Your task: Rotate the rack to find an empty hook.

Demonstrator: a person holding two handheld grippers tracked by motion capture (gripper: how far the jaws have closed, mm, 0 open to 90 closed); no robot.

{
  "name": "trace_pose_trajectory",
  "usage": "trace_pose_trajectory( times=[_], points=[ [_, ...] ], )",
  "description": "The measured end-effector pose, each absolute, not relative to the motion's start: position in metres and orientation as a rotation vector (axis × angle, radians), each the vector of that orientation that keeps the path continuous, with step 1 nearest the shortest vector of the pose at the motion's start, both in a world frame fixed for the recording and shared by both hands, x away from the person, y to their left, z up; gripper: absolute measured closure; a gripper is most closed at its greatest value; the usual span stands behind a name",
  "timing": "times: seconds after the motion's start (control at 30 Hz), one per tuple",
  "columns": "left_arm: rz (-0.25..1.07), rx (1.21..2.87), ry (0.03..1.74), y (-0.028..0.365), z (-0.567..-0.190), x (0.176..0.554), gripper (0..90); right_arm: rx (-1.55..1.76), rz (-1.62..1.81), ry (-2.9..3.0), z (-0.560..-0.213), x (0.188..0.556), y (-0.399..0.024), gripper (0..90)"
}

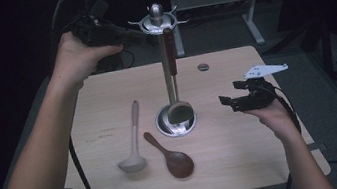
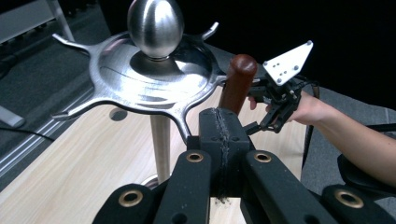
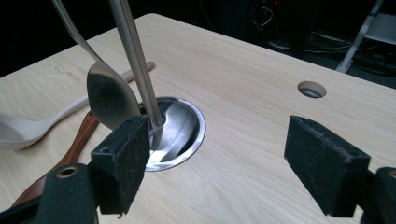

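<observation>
From the high view, your left gripper (image 1: 133, 33) is up at the top of the utensil stand (image 1: 159, 22), right by the hook ring, and one spoon (image 1: 173, 81) with a reddish-brown handle already hangs off it, bowl down near the round base (image 1: 175, 121). Two more lie on the worktop (image 1: 246, 153): a pale ladle (image 1: 133, 148) and a wooden spoon (image 1: 171, 156), close together left of the base. Your right gripper (image 1: 226, 102) hovers off to the right of the base, holding nothing.

In the left gripper view, the jaws are pressed together with nothing between them, sitting just under a prong of the silver ring (image 2: 149, 77), and the brown handle end (image 2: 237, 81) is just behind. I'd guess you've just let go of that spoon, so pull straight back and a touch down. Don't swing sideways, because a nudge to a prong or the handle could knock the spoon off its hook.

In the right gripper view, the jaws stand wide apart and empty, with the stand's pole (image 3: 135, 60) and the hanging spoon bowl (image 3: 109, 100) just past the left jaw. Keep that hand low and clear of the pole. For the next pick, I'd go for the ladle handle mid-shaft, square across it, so it doesn't pivot when lifted.
</observation>
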State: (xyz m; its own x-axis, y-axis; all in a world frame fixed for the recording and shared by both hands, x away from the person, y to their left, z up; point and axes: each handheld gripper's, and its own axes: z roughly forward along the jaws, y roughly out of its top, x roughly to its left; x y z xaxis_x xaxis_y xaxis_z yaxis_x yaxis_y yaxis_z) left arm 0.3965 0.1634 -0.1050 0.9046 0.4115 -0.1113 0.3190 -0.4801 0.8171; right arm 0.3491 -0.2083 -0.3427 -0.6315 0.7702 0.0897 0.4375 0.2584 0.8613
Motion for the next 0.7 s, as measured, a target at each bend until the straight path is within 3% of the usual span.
trace_pose_trajectory(
  times=[0.7],
  points=[
    [0.141, 2.081, 0.599, 0.181, -0.108, 0.415, 90.0, 1.112, 1.318, 2.188, -0.344, 0.350, -0.211, 22.3]
  ],
)
